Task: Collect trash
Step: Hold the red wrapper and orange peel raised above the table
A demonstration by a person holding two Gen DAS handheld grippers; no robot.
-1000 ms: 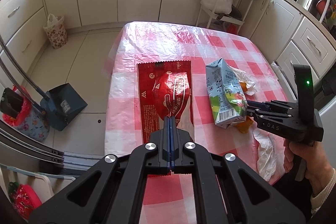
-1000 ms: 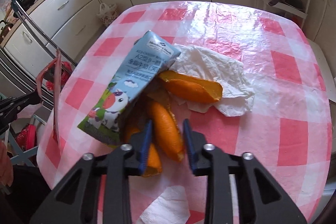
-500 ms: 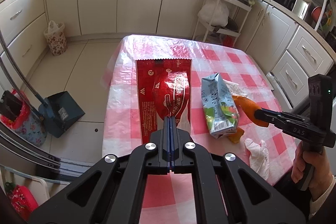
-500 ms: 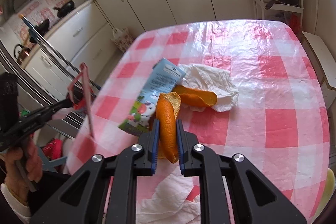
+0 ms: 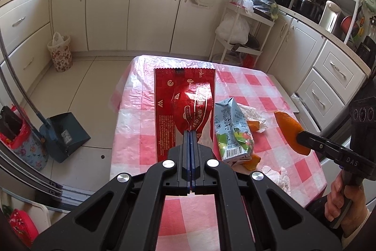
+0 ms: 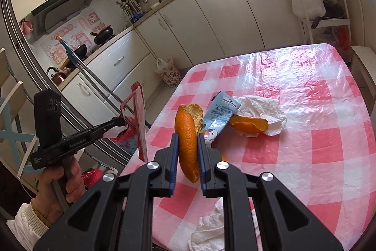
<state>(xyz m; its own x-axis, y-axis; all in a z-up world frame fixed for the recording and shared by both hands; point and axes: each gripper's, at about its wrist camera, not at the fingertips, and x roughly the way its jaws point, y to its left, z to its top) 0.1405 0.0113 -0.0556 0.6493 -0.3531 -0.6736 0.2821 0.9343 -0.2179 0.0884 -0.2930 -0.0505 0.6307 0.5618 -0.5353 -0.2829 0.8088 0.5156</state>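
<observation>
Pink-and-white checked cloth covers the table, with cream kitchen cabinets all round. Closest in, the right gripper has its fingers clamped on an orange peel, held upright and clear of the cloth. Below those fingers lies a crumpled tissue at the table's near edge. Just past the fingertips sits a milk carton on its side, another peel beside it resting on a second tissue. A further scrap of peel pokes out from under the carton's near end.

Over on the left, the left gripper has its fingers pressed together on a red wrapper, which hangs out flat ahead of the tips, off the cloth. Off to the left of those fingers, down on the floor: a dustpan, and beside it a floral bin with a red liner; what is inside I cannot tell. Farther out by the cabinets stands a second floral bin lined with a white bag, contents also hidden.
</observation>
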